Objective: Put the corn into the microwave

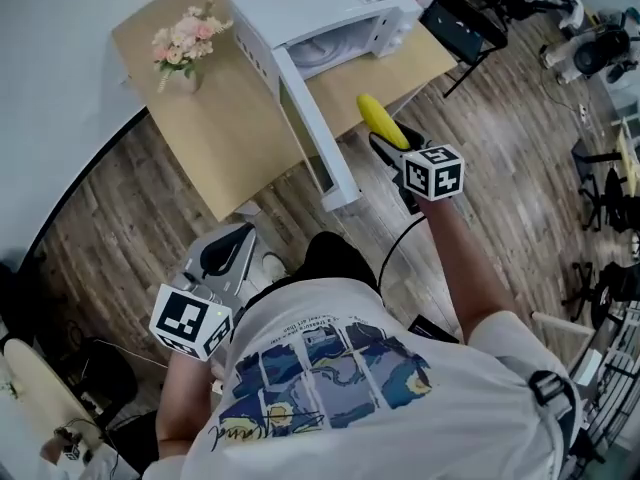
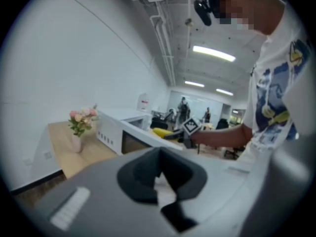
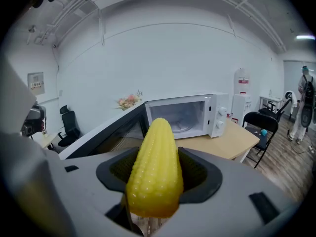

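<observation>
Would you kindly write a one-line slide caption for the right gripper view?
Right gripper holds a corn cob facing the open microwave.

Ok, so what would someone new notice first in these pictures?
The bright yellow corn, clamped tip-forward in the right hand-held gripper, fills the middle of the right gripper view. Beyond it, the white microwave stands on a wooden table with its door swung wide open. A small vase of pink flowers sits on the table, left of the microwave in the head view.
</observation>
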Demonstrator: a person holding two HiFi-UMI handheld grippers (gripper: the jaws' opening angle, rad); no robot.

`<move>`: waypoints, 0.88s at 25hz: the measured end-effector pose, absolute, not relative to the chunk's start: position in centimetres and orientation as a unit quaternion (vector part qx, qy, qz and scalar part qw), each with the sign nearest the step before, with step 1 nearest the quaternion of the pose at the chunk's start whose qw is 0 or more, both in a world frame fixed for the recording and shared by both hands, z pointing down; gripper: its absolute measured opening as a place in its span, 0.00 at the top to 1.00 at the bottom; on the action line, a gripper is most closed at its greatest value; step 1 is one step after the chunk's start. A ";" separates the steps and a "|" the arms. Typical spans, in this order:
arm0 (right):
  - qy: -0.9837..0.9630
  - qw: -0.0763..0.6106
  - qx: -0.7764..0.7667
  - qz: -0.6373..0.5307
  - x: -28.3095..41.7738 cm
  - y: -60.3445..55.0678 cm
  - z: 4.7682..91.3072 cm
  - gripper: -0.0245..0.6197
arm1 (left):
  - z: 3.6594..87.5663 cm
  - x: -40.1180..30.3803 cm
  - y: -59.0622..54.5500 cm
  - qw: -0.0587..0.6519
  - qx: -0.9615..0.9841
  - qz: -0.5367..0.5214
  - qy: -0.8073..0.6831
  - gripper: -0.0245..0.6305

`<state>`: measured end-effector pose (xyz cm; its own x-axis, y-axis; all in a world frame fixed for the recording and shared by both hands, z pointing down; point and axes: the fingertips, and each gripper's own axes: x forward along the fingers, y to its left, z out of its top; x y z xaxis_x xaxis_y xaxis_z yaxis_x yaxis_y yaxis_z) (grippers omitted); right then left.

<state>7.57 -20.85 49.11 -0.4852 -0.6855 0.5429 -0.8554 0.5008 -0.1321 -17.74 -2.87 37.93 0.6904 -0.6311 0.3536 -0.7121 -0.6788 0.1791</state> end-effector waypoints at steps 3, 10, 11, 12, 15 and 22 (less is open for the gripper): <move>-0.833 0.224 0.467 0.197 7.0 -23.6 50.3 0.57 | 38.7 -20.0 -4.2 0.165 0.898 0.132 -0.387 0.95; -0.839 0.246 0.450 0.181 5.6 -31.1 52.0 0.57 | 37.6 -20.7 -8.2 0.167 0.882 0.121 -0.425 0.95; -0.840 0.252 0.447 0.178 5.5 -32.2 52.4 0.57 | 37.4 -20.5 -8.7 0.164 0.881 0.121 -0.427 0.95; -0.840 0.257 0.444 0.175 5.3 -33.3 52.8 0.57 | 37.0 -20.3 -9.2 0.160 0.880 0.123 -0.430 0.95; -0.843 0.263 0.437 0.173 4.6 -36.5 54.0 0.57 | 36.6 -20.2 -10.7 0.158 0.873 0.128 -0.444 0.95; -0.846 0.275 0.427 0.162 3.3 -43.5 57.3 0.57 | 38.3 -19.4 -12.9 0.187 0.849 0.143 -0.473 0.95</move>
<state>3.32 -43.47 57.26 -0.4840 -0.6337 0.6035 -0.8119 0.5825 -0.0395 -19.40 -12.87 38.26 0.5110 -0.7496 0.4208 -0.8571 -0.4819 0.1822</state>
